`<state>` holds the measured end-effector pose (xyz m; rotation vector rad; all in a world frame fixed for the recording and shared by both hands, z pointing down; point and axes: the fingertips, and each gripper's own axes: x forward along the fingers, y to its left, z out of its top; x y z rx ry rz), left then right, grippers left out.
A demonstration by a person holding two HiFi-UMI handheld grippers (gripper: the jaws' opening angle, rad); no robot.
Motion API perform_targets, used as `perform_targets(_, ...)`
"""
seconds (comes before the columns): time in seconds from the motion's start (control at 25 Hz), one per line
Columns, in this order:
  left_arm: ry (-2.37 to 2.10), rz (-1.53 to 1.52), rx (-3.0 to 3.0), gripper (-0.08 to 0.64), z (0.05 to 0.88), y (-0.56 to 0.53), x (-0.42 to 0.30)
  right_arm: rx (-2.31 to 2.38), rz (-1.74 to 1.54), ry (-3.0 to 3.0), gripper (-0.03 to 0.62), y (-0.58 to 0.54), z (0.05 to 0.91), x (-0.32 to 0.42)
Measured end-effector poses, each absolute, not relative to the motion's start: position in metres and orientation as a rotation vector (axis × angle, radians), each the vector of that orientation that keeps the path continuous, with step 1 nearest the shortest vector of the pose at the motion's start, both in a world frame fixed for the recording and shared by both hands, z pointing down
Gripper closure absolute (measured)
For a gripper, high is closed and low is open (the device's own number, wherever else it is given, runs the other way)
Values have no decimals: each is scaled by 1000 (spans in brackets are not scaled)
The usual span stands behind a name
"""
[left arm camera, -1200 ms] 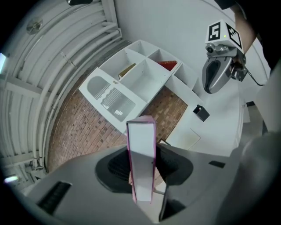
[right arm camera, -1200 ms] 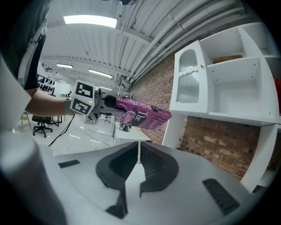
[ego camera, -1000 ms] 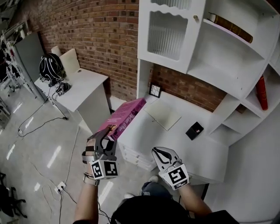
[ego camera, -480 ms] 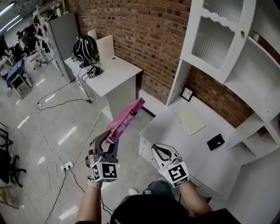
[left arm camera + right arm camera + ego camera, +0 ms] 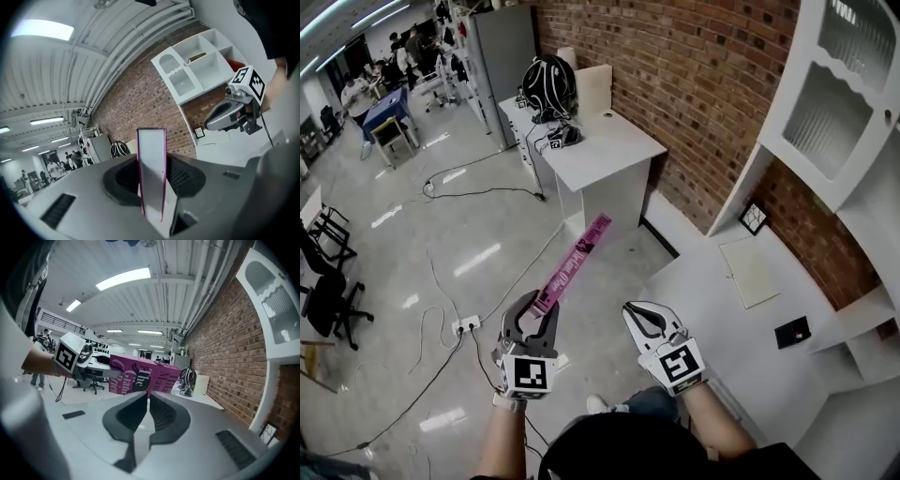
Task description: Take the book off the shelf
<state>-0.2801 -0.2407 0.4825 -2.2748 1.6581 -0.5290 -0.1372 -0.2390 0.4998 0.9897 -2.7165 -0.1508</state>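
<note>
A thin magenta book [image 5: 574, 262] with dark lettering is clamped at its lower end in my left gripper [image 5: 534, 306] and points up and away over the floor. The left gripper view looks along the book's pale page edge [image 5: 152, 168], which stands between the two pads. My right gripper [image 5: 643, 317] hangs beside it to the right, shut with nothing in it, its jaws nearly touching in the right gripper view [image 5: 147, 401]. That same view has the book's cover [image 5: 140, 378] and the left gripper [image 5: 89, 364] just ahead. The white shelf unit [image 5: 853, 84] is at the far right.
A white desk [image 5: 712, 309] under the shelves carries a pale pad [image 5: 750, 270], a small black item [image 5: 792, 331] and a picture frame [image 5: 754, 218]. Another white desk [image 5: 600, 150] with a helmet [image 5: 548, 80] stands by the brick wall. Cables and a power strip [image 5: 467, 326] cross the floor.
The view has swung left, away from the shelves. My left gripper has carried the book off the desk's edge and out over the floor. The right gripper stays shut beside it.
</note>
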Motion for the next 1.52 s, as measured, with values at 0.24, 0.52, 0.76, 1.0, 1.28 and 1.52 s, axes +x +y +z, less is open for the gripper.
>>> perform_targets(0.24,1796,-501,-2233,417,483,-215,-325,853,-162,-2790,566,-237,494,-187)
perform_targets(0.52,2032,-418,-2184,419,484,-179,-380,703,-178,-2842,567,-227,480,-242)
perform_targets(0.76,2182,-389,-2096,419,487,-147,-422,573,-181,-2891,566,-216,485,-276)
perform_targets(1.0,2285,-369,-2019,419,484,-119,-457,480,-156,-2937,566,-206,478,-305)
perform_targets(1.28,2348,-342,-1959,419,482,-95,-474,409,-183,-2949,568,-194,475,-324)
perform_targets(1.52,2385,-317,-1932,419,481,-76,-484,362,-206,-2952,566,-179,472,-335)
